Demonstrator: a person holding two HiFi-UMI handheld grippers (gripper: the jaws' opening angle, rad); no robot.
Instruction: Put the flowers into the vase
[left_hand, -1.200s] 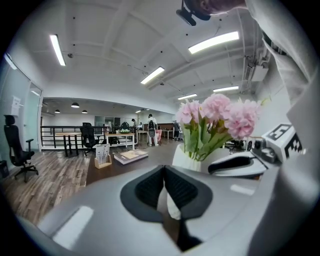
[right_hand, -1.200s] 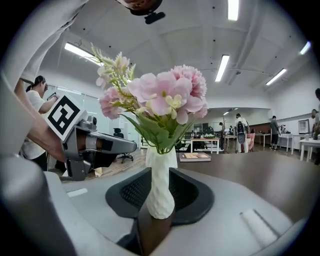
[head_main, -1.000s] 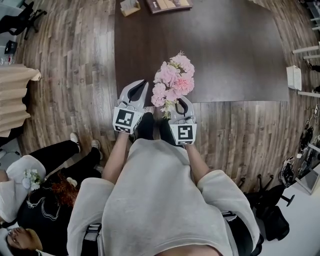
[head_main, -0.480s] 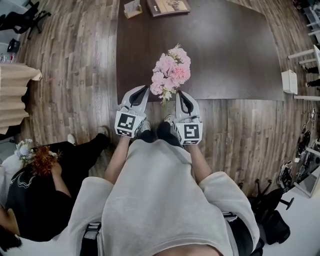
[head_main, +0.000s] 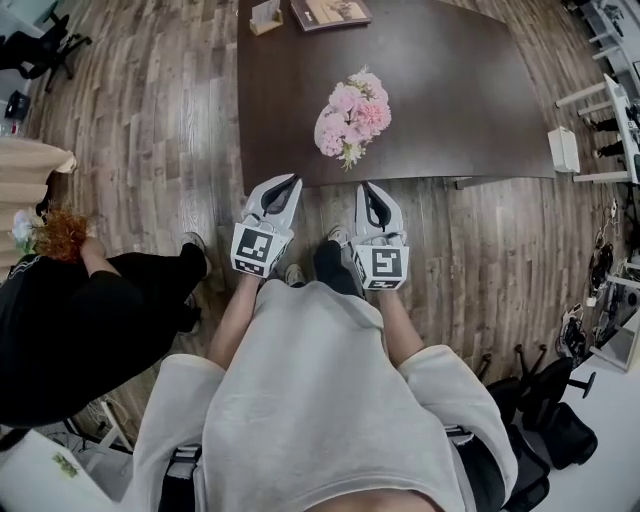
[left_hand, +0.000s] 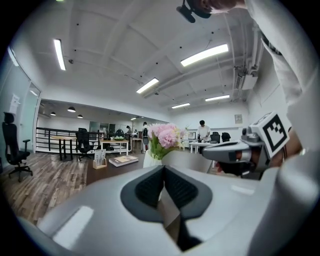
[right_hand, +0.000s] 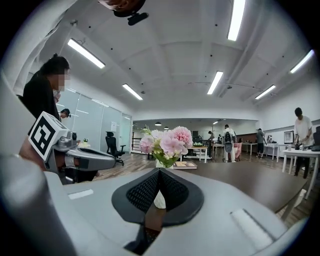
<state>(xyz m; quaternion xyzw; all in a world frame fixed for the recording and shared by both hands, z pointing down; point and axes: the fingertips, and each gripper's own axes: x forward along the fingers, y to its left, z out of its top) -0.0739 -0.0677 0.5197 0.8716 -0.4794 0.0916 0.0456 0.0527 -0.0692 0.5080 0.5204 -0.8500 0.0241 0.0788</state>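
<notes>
A bunch of pink flowers (head_main: 353, 125) stands in a white vase (left_hand: 149, 159) on the dark brown table (head_main: 460, 90), near its front edge. Both grippers hang side by side over the wooden floor, short of the table edge and apart from the flowers. My left gripper (head_main: 284, 184) is shut and holds nothing; its pads (left_hand: 150, 187) meet at the tip. My right gripper (head_main: 371, 189) is also shut and empty. In the right gripper view the flowers (right_hand: 167, 142) rise just above the closed jaws (right_hand: 159, 172), and the vase (right_hand: 159, 200) shows behind them.
A book (head_main: 330, 12) and a small card stand (head_main: 262, 14) lie at the table's far end. A person in black (head_main: 80, 320) stands close on the left. A white object (head_main: 562, 150) sits beside the table's right end. Office chairs stand at the lower right (head_main: 545, 420).
Both grippers have drawn back from the flowers, which now stand farther off on the table. The person in black at the left has shifted position.
</notes>
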